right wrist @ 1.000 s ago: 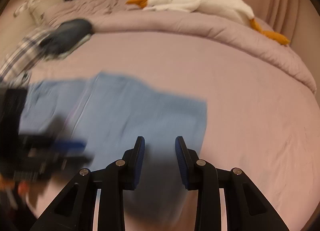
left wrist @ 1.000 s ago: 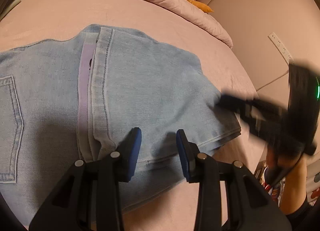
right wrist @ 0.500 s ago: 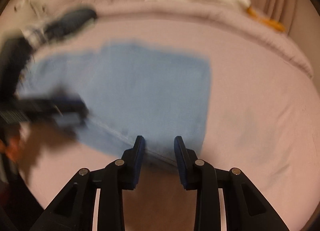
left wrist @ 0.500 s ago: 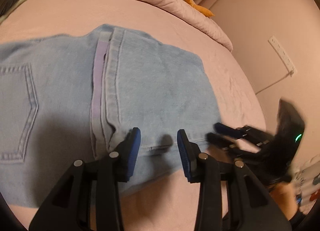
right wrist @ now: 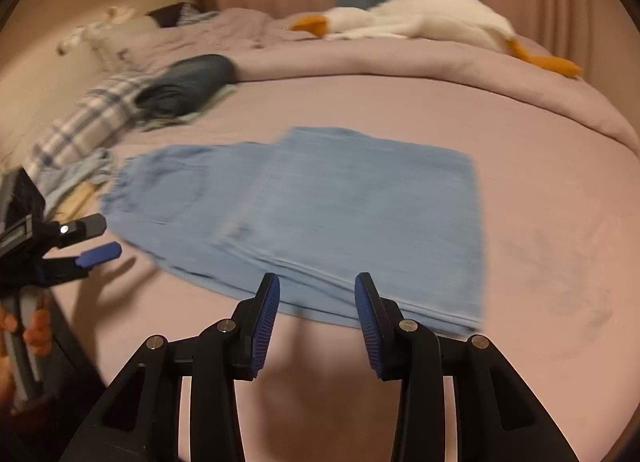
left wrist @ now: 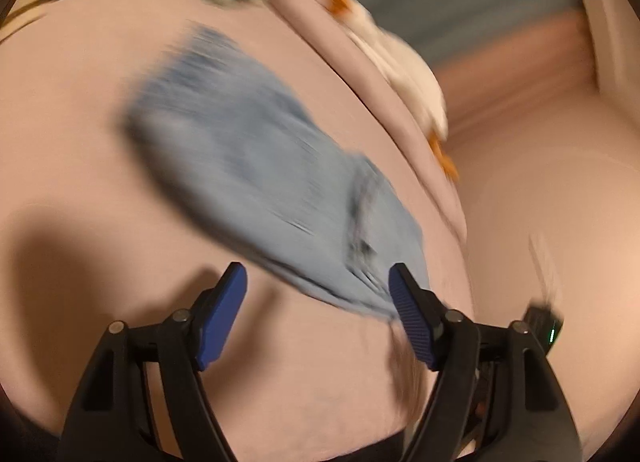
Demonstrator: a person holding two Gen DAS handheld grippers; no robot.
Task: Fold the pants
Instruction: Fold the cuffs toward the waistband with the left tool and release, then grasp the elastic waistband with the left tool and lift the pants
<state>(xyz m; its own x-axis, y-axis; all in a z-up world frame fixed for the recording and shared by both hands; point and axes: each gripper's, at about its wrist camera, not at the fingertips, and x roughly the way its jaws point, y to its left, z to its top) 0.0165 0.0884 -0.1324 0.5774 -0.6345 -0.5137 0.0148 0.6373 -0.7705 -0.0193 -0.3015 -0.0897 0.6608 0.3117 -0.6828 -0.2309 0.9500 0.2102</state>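
Through the left wrist camera everything is smeared. The left gripper [left wrist: 318, 302] has just been spreading its jaws; they stand wide, released, with only the near edge of the folded light-blue jeans [left wrist: 260, 166] showing between the blue pads, nothing pinched. The jeans lie flat on the pink bed sheet [left wrist: 80, 102].

From the right wrist camera, the right gripper [right wrist: 316, 326] has its jaws opening a little, empty, poised just above the jeans' [right wrist: 320, 202] near hem. The left gripper [right wrist: 94, 240] hangs off to the left, clear of the denim. A plush goose [right wrist: 420, 18] lies on the rumpled duvet [right wrist: 360, 62] behind.
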